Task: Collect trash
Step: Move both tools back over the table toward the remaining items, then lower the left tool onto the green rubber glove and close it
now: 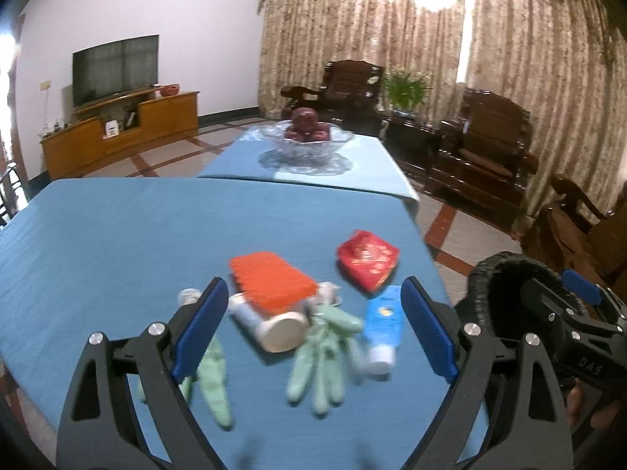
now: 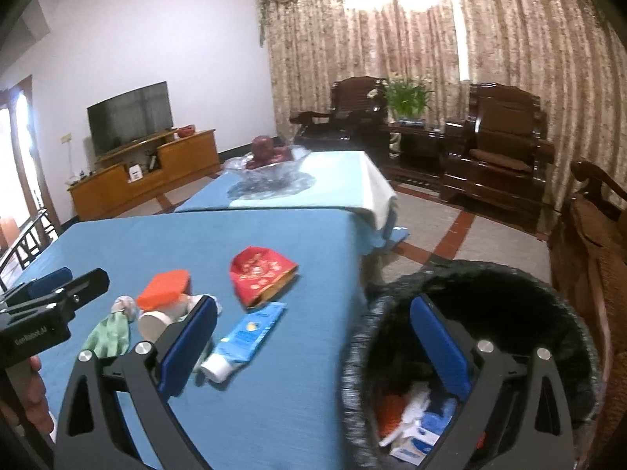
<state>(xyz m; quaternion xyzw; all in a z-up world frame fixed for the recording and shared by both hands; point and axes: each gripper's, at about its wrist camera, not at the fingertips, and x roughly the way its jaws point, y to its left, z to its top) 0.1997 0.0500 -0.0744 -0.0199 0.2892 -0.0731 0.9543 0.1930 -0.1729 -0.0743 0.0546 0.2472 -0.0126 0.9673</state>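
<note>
Hovering jaws: left gripper (image 1: 315, 325) stands wide apart with nothing between the pads, above the litter; right gripper (image 2: 313, 346) is likewise apart and empty, straddling the table (image 2: 250, 235) edge and the trash bin (image 2: 490, 278)
Litter: orange sponge (image 1: 272, 280), white bottle (image 1: 270, 323), green gloves (image 1: 319, 364), blue tube (image 1: 382, 323), red packet (image 1: 368, 260), clustered near the table's right edge
Key relation: bottle lies dead ahead of the left jaws, long axis slanting toward the camera; tube runs nearly lengthwise, nearer the right jaws
Bin: just beside the table, already holding rubbish
</note>
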